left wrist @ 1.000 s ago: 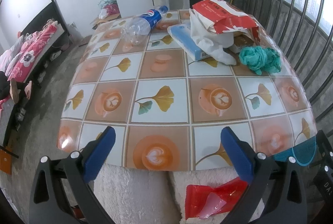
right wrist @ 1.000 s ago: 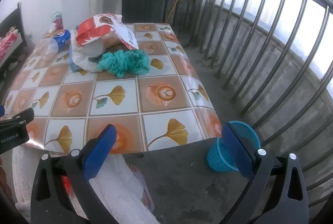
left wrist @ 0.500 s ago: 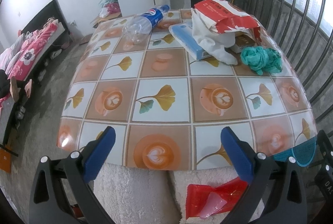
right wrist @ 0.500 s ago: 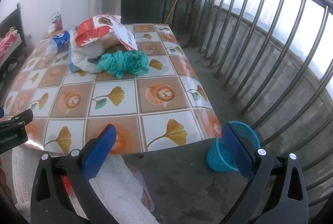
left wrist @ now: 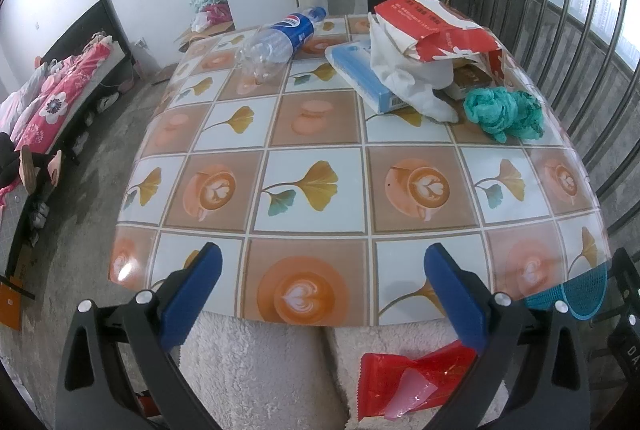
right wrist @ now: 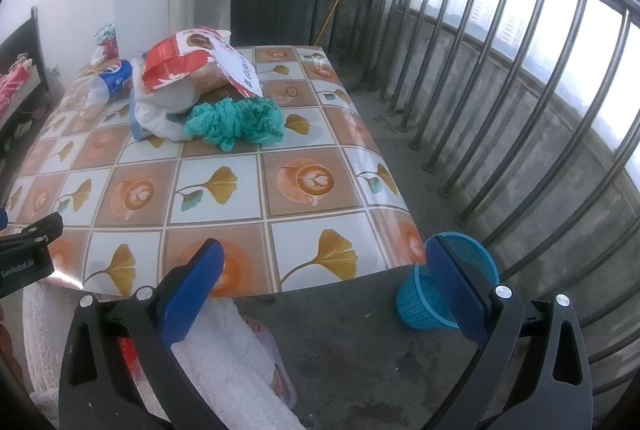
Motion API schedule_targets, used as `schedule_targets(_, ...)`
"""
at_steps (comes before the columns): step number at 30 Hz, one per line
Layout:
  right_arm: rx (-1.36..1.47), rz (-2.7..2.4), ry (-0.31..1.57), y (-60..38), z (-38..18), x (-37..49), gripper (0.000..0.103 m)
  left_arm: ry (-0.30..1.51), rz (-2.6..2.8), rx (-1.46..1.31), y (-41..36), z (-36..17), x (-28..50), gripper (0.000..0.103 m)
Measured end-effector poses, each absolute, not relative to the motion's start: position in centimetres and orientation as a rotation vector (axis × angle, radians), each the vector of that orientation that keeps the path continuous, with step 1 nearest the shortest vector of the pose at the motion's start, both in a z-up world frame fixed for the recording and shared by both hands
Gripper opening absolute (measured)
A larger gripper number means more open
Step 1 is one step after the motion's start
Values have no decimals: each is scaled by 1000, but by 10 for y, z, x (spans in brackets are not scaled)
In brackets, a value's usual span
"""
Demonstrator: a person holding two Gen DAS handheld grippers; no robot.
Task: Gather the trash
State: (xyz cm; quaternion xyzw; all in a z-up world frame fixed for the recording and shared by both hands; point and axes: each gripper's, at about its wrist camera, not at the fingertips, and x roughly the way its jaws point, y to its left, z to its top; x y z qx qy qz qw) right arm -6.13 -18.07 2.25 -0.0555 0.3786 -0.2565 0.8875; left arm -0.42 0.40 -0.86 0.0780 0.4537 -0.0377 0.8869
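Both claws hang just off the near edge of the tabletop [left wrist: 312, 134], a surface covered in a glossy cloth printed with ginkgo leaves and latte cups. The left claw [left wrist: 318, 290] has its blue-padded jaws spread wide apart and empty; the right claw [right wrist: 320, 286] is likewise wide apart, holding nothing. Below the left claw, a red crinkled plastic wrapper [left wrist: 408, 382] lies on white fleecy fabric [left wrist: 256, 366]. On the floor off the near right corner stands a blue plastic mesh basket [right wrist: 436, 304]. Toward the far right edge lies a crumpled teal plastic bag [left wrist: 502, 112], touching a white plastic bag [left wrist: 404, 78] under a red-and-white paper sack [left wrist: 436, 26], beside a light blue flat box [left wrist: 360, 72]. At the far edge lies a clear plastic bottle with a blue label [left wrist: 280, 42].
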Motion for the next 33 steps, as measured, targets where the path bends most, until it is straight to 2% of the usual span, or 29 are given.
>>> schedule_targets(33,-105,-514,816,-178,17,-41,97,995,-91,163,16,-22,16,99)
